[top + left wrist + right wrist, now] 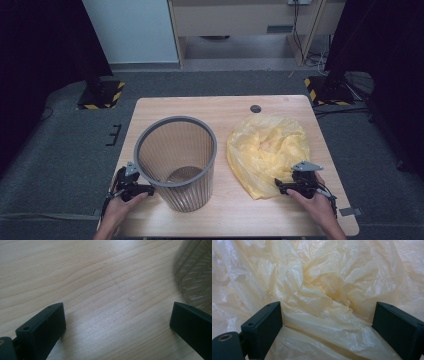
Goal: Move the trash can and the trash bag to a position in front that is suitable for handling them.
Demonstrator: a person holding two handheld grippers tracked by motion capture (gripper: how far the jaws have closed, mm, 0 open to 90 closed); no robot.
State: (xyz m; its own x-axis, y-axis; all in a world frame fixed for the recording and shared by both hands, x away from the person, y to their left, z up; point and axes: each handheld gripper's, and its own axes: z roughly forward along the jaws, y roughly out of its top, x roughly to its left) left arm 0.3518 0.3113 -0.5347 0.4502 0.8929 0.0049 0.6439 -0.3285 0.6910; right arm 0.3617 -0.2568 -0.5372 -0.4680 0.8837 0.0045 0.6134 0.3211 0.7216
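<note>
A grey ribbed wastebasket [176, 162] stands upright on the wooden table [210, 107], left of centre. A crumpled yellow plastic bag [267, 150] lies to its right. My left gripper [134, 186] rests low at the basket's left side, open, with bare wood between its jaws; the basket wall [196, 272] shows at the upper right of the left gripper view. My right gripper [295, 184] sits at the bag's near right edge, jaws wide apart. Folds of the bag [324, 300] lie between its jaws and the pads do not press on them.
The table has a round cable hole [255, 108] near its far edge. Beyond it, dark floor, two stand bases with yellow-black stripes [102, 95] and a wooden desk [240, 25]. Bare wood lies in front of the basket and bag.
</note>
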